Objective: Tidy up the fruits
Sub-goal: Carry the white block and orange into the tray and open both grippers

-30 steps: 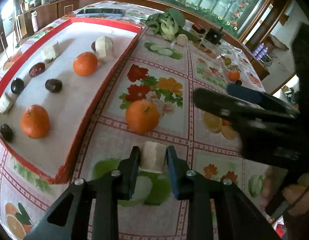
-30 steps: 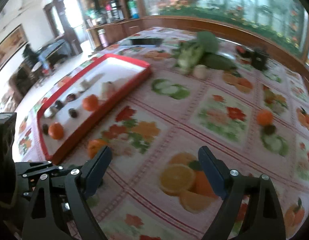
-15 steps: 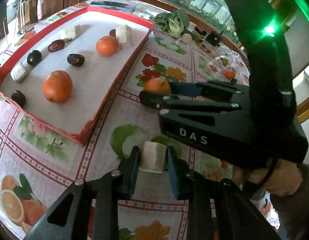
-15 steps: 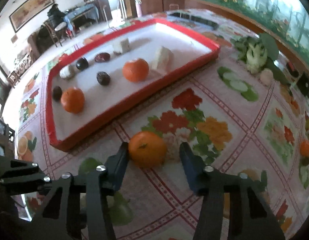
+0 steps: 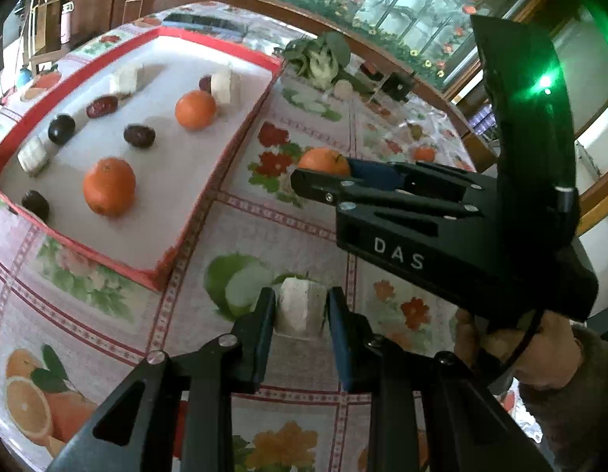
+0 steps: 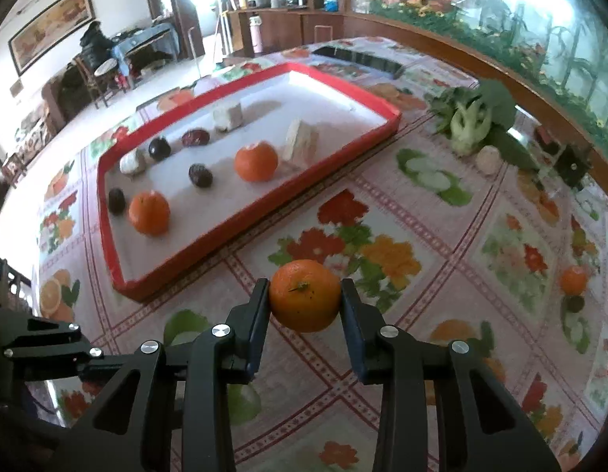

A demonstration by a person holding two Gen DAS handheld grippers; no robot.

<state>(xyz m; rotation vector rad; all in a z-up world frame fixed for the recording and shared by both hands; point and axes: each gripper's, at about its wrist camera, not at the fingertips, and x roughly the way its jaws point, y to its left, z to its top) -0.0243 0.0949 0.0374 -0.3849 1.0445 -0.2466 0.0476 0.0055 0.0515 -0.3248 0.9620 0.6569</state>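
Pickup is the step in hand, judged from both grippers having fruit between their fingers while the tray ahead waits for more: the right gripper (image 6: 304, 301) pinches an orange (image 6: 304, 295), both pads touching its sides, and the fruit looks to be at or just above the flowered tablecloth (image 6: 441, 236) (whether it has left the cloth I cannot tell). The left gripper (image 5: 300, 314) has its fingers around a pale white chunk (image 5: 300, 308) that seems to rest on the cloth; the pads sit right against its sides, so I judge it gripped, though only lightly. Next, each piece needs lifting clear of the red rim and carrying forward and to the left of the tools, then lowering onto a free patch of the liner. Ahead and left of both tools lies the red-edged tray (image 6: 241, 232), which holds two oranges (image 6: 149, 212), several dark plum-like fruits (image 6: 200, 175) and a few pale chunks (image 6: 301, 145), spaced in loose rows. Far ahead to the right sits a leafy green vegetable (image 6: 471, 126), outside the tray
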